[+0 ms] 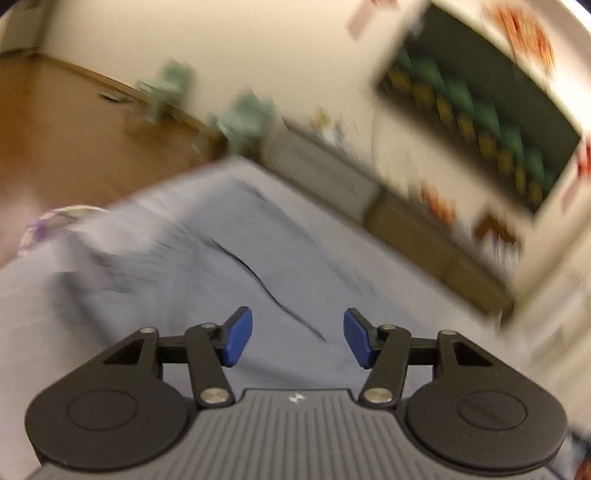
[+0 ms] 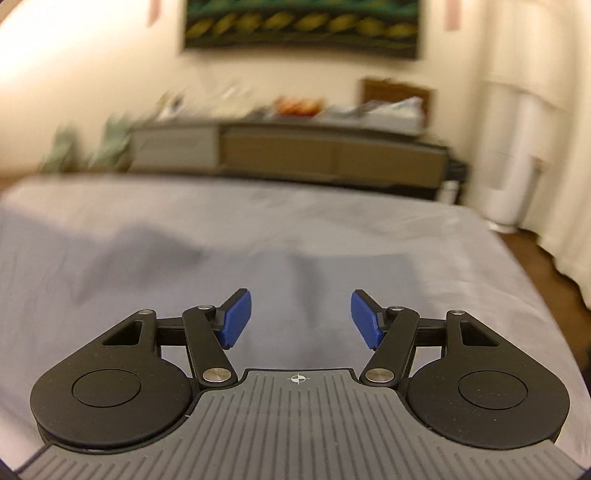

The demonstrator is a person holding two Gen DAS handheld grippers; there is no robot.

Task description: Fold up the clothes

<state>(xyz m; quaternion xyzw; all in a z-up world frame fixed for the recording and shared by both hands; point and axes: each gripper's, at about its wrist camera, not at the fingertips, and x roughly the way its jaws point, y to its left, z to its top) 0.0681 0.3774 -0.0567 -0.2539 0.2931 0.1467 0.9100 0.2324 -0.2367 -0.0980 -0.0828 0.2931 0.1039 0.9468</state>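
A patterned white and purple garment lies at the left edge of the bed in the left wrist view, blurred and partly cut off. My left gripper is open and empty above the grey-blue bed sheet, right of the garment and apart from it. My right gripper is open and empty above the same sheet. No garment shows in the right wrist view. Both views are blurred by motion.
A low cabinet with clutter on top stands past the bed's far edge. A dark painting hangs above it. Green chairs stand on the wood floor. A white curtain hangs at right.
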